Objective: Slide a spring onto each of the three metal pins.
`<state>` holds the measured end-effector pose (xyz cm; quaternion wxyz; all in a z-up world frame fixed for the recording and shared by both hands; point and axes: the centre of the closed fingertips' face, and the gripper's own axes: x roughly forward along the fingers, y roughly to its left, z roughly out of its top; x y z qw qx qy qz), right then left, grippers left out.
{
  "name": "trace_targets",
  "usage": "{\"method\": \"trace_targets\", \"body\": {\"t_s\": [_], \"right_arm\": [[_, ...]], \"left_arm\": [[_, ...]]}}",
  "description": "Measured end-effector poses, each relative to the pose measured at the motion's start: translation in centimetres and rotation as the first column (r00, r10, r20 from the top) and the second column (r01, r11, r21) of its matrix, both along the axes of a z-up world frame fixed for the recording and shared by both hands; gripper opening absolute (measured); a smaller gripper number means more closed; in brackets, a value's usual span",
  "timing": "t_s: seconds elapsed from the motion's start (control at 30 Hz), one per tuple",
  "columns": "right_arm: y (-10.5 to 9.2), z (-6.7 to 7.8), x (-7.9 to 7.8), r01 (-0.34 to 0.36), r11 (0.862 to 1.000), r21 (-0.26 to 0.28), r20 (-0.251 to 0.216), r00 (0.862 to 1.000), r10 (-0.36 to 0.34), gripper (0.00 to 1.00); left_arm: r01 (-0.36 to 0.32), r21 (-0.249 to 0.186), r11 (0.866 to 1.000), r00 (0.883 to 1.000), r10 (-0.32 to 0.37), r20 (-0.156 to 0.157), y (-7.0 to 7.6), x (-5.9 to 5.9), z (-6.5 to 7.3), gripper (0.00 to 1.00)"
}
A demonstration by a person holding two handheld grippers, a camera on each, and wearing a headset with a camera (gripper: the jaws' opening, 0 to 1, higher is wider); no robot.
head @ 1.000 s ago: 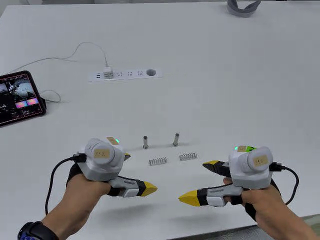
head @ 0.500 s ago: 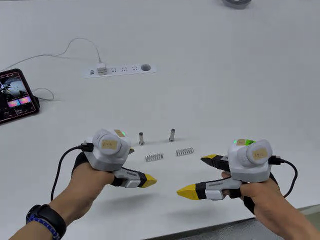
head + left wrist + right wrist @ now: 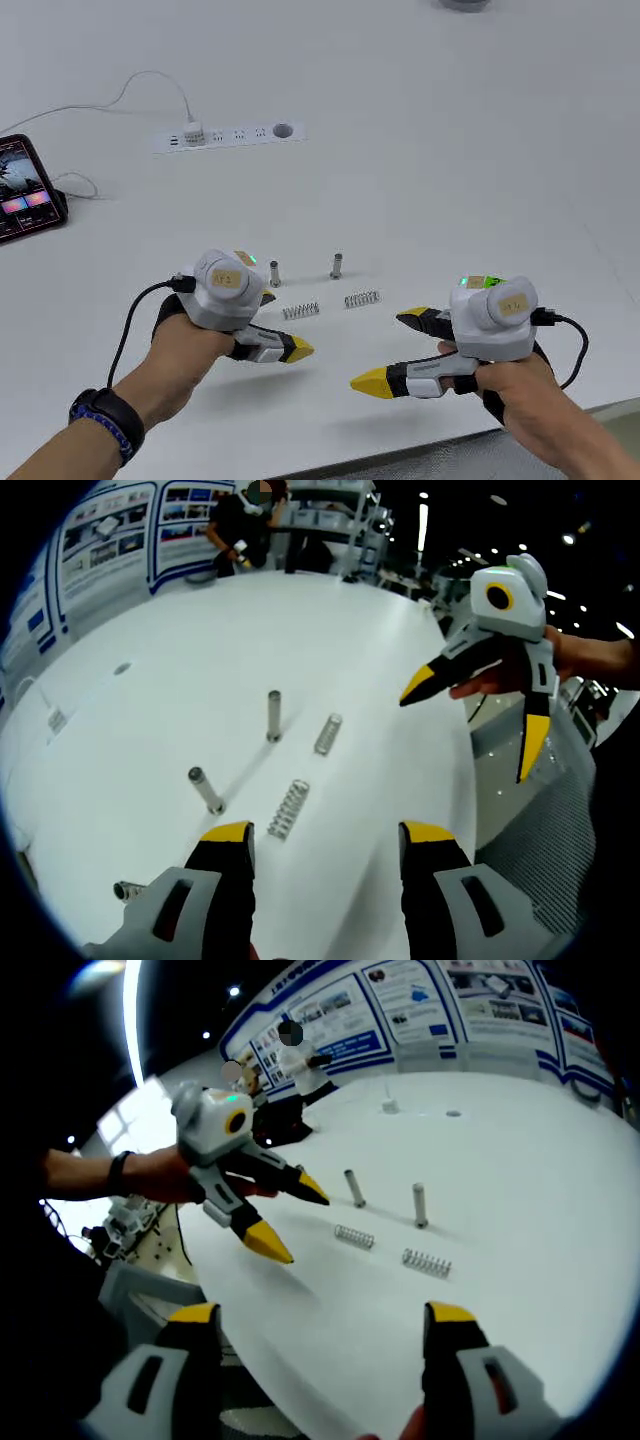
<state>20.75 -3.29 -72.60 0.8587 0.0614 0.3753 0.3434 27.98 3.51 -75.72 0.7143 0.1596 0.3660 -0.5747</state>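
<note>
The whole picture in the head view has slid a bit since a second ago, but that is only the head moving. The two springs and the pins sit in the same spots on the white table (image 3: 450,180). The real change is small: the left gripper (image 3: 284,323) has crept forward, toward the near spring (image 3: 300,311). Its jaws are wide apart and hold nothing. The right gripper (image 3: 385,350) has hardly moved. Its jaws are wide apart too, and empty.

The near spring lies flat, just in front of the left gripper. The far spring (image 3: 362,298) lies beside it, closer to the right gripper. Behind them stand two pins, the left pin (image 3: 274,273) and the right pin (image 3: 336,265), both bare. In the left gripper view a third pin (image 3: 127,889) peeks in low by the jaw. I cannot tell if it stands or lies.

So no spring is on a pin yet, and the job is at its very start. I think the left gripper is going for the near spring. The spring is thin and may roll away when pinched.
</note>
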Motion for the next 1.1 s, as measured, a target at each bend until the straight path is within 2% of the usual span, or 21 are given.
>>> {"method": "trace_targets", "body": {"t_s": [0.13,0.27,0.5,0.8,1.1], "right_arm": [[0.0,0.0,0.0,0.001,1.0,0.0,-0.003,1.0,-0.001,0.84],[0.0,0.1,0.0,0.011,1.0,0.008,-0.004,1.0,-0.011,0.83],[-0.2,-0.1,-0.2,0.013,1.0,0.009,-0.012,1.0,-0.013,0.83],[-0.5,-0.3,-0.5,0.019,1.0,0.011,-0.024,1.0,-0.019,0.83],[-0.5,-0.5,-0.6,0.025,1.0,0.014,-0.029,0.999,-0.024,0.83]], "left_arm": [[-0.004,-0.009,1.0,1.0,0.004,-0.001,-0.4,0.3,-0.2,0.54],[0.001,-0.024,1.0,1.0,-0.001,-0.006,-0.9,0.5,-0.5,0.45],[-0.018,-0.03,0.999,1.0,0.018,-0.011,-1.7,1.2,-1.2,0.39],[-0.052,-0.02,0.998,0.998,0.051,-0.036,-2.1,1.8,-2.7,0.34],[-0.046,0.007,0.999,0.999,0.046,-0.017,-1.9,2.1,-3.8,0.28]]}}
